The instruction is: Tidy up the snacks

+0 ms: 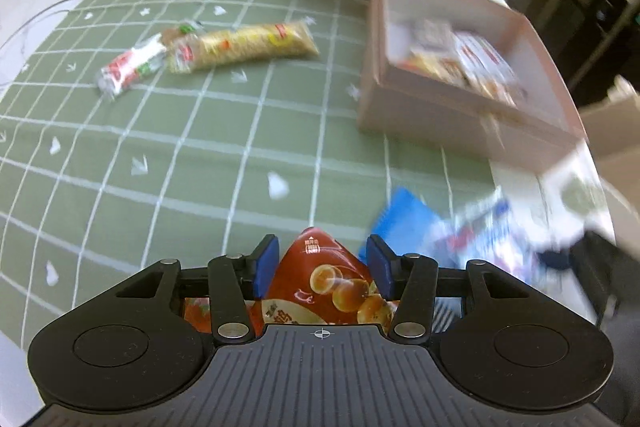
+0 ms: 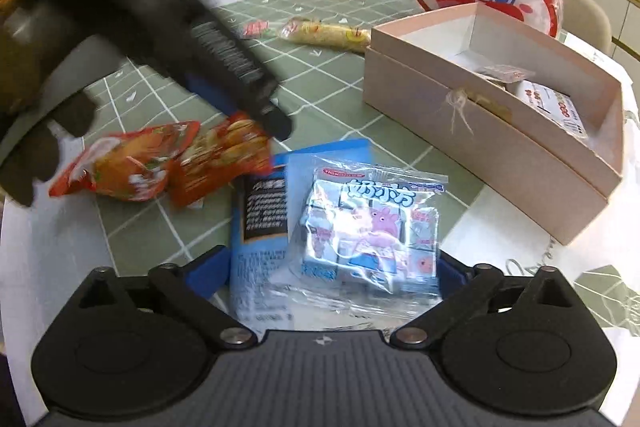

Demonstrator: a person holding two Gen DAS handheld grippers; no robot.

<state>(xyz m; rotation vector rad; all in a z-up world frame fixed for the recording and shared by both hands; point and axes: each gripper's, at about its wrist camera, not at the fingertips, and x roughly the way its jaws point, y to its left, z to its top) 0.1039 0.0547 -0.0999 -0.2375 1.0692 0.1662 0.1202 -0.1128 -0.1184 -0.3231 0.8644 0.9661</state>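
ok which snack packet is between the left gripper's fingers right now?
The red packet with orange fruit printed on it, between the left gripper's blue pads. The other loose packets lie elsewhere: the clear cartoon-pig pack and the long yellow cracker sleeve.

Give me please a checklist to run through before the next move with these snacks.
1. Left gripper jaws on the red snack packet: pads appear to press both sides, ok.
2. Is that grip firm enough to lift: cannot tell.
3. Right gripper jaws wide open around the clear cube pack: ok.
4. Pink box open, with room inside: ok.
5. Clear cube pack alone between the jaws: not ok, it overlaps the blue packet.
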